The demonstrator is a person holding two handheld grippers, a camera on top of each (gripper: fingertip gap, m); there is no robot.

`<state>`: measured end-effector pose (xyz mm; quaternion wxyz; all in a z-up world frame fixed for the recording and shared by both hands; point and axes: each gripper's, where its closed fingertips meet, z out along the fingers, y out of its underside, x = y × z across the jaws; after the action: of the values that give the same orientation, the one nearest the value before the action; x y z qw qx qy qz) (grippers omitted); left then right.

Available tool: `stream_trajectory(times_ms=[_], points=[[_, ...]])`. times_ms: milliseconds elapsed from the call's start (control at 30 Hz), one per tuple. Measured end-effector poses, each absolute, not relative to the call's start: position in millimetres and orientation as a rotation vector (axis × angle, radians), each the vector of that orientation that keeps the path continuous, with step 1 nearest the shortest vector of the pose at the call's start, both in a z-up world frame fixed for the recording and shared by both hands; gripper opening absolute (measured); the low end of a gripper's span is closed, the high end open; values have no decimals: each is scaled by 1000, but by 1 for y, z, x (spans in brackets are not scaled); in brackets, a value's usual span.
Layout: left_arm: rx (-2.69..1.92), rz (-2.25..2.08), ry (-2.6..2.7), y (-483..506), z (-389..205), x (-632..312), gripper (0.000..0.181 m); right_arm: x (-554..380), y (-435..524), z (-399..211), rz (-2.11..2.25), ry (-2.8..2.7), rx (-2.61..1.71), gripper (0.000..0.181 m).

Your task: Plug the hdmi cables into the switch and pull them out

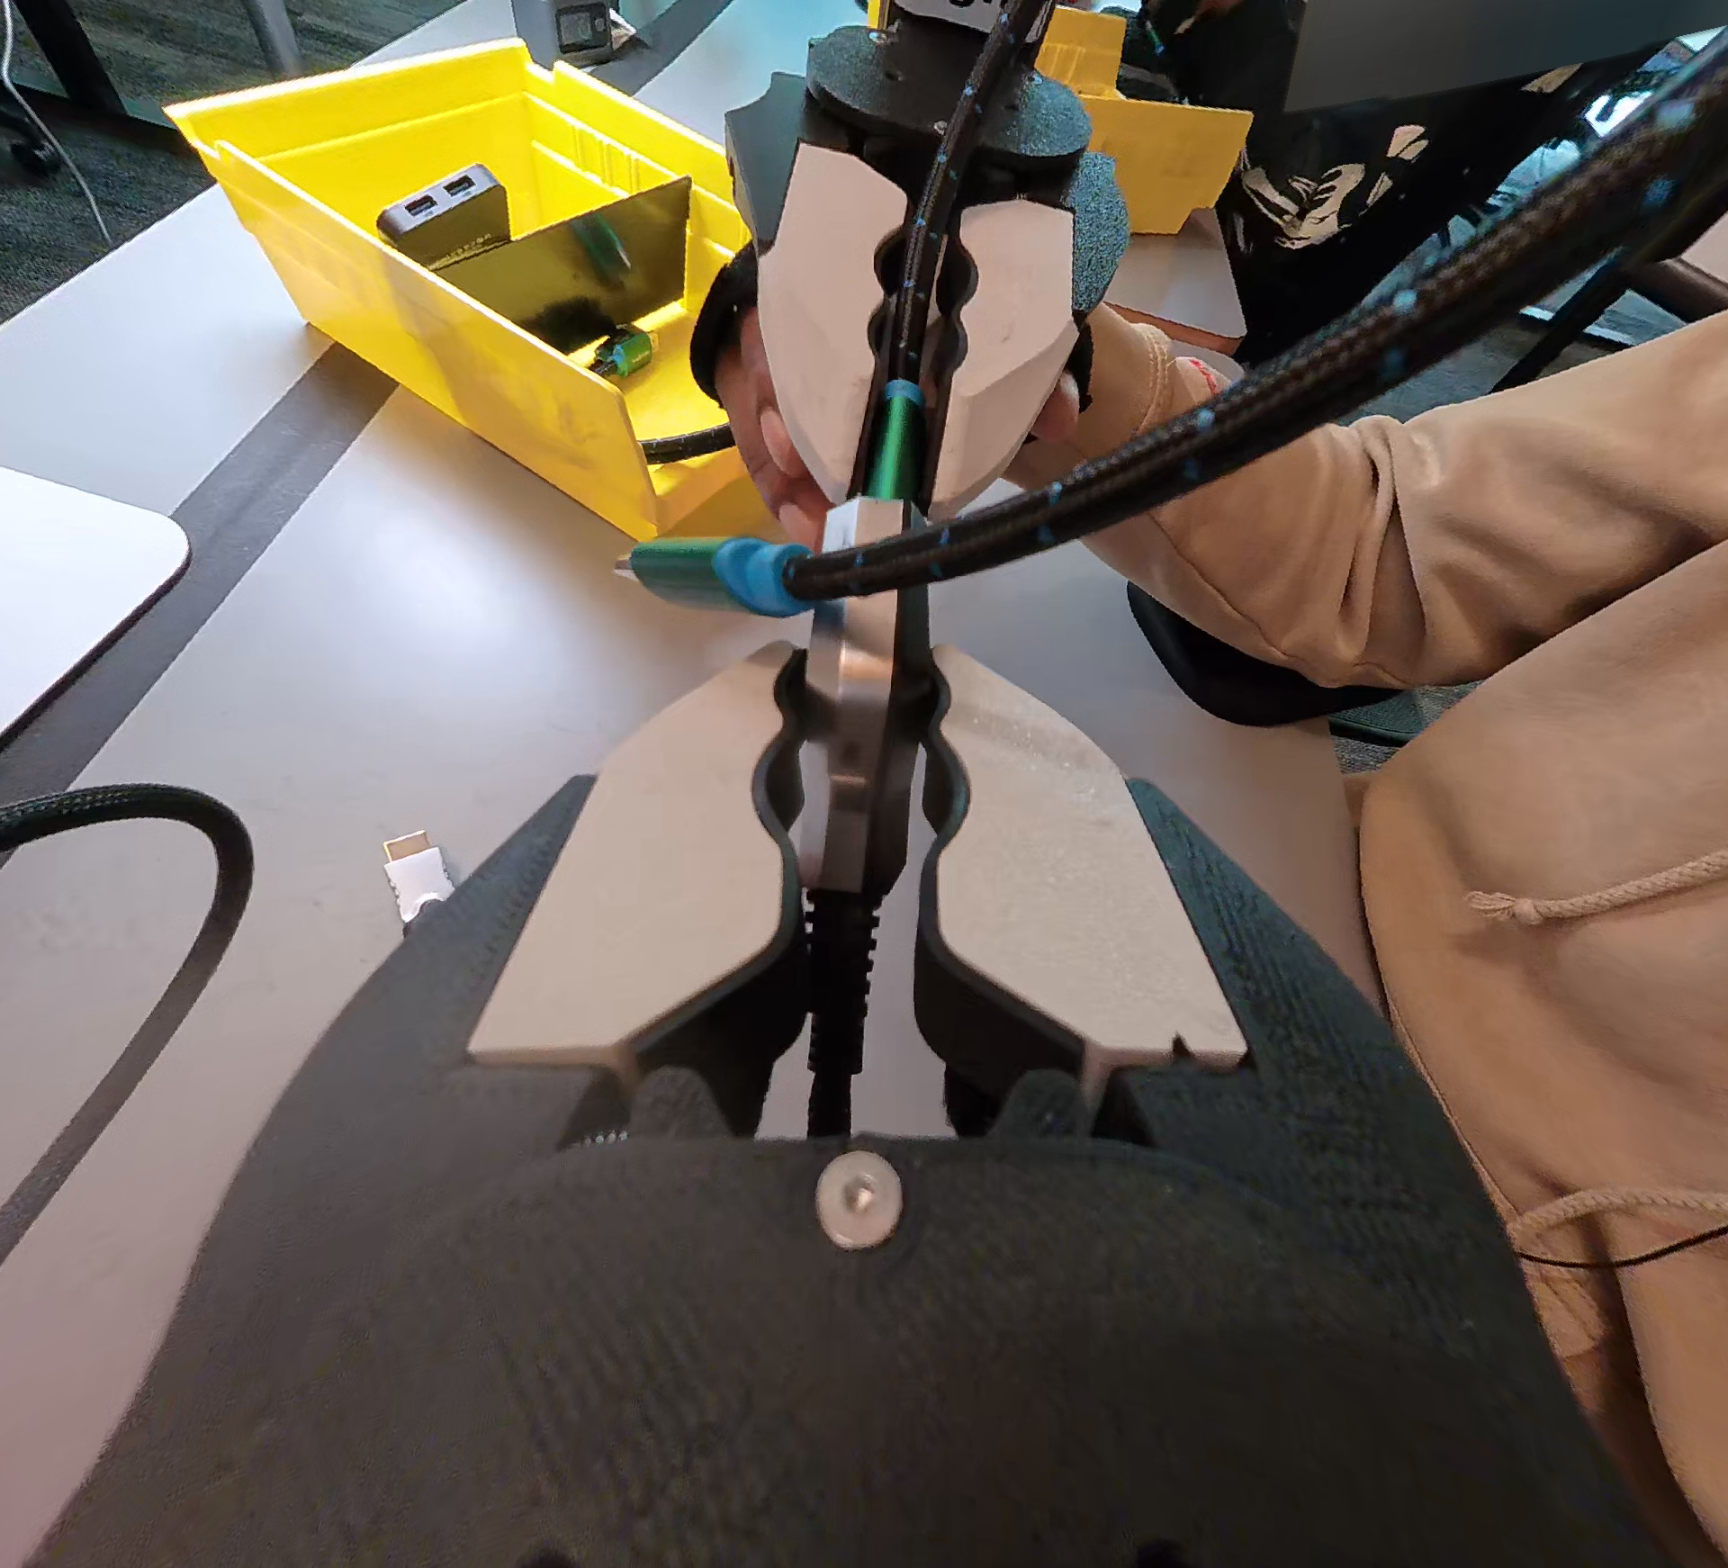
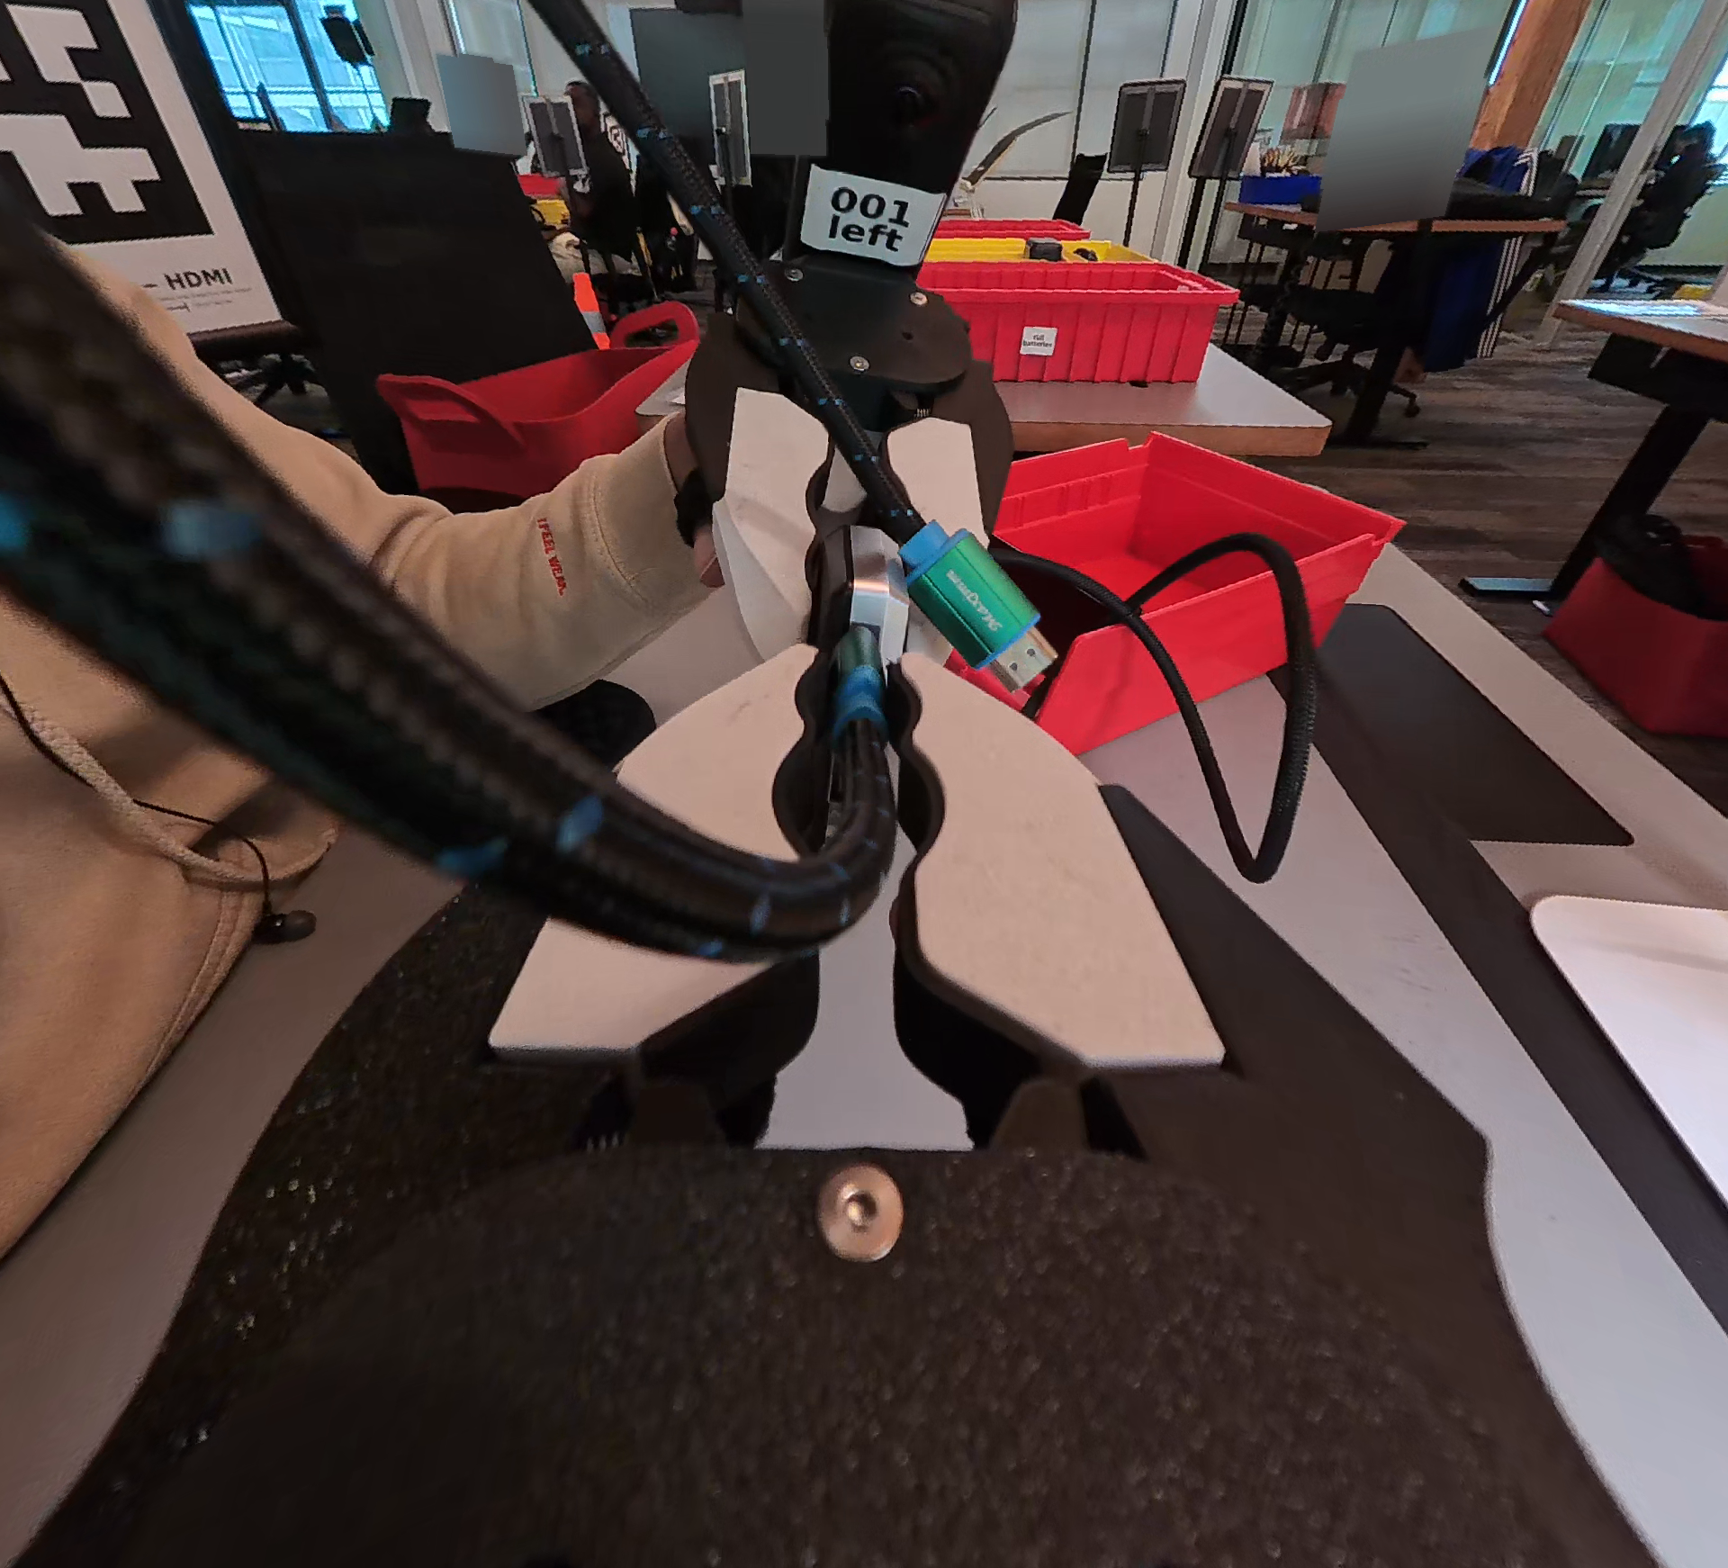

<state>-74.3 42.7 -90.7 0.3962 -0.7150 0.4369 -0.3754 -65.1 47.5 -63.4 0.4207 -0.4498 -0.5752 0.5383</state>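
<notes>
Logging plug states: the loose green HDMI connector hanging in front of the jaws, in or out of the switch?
Out. The green connector hangs free beside the switch, its metal tip bare.

My claws: left claw (image 1: 856, 681) and right claw (image 2: 856, 681), each with a black textured printed body, pale grey scalloped fingers (image 1: 655, 850), one silver screw (image 1: 858, 1198), and a white label. Sleeves (image 1: 1403, 513): beige hoodie, drawstrings.
</notes>
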Motion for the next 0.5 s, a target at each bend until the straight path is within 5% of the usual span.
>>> stream_trajectory(times_ms=[500], points=[[-1757, -988, 1107, 40, -82, -77, 22, -64, 46, -55, 1360, -1433, -1083, 11]])
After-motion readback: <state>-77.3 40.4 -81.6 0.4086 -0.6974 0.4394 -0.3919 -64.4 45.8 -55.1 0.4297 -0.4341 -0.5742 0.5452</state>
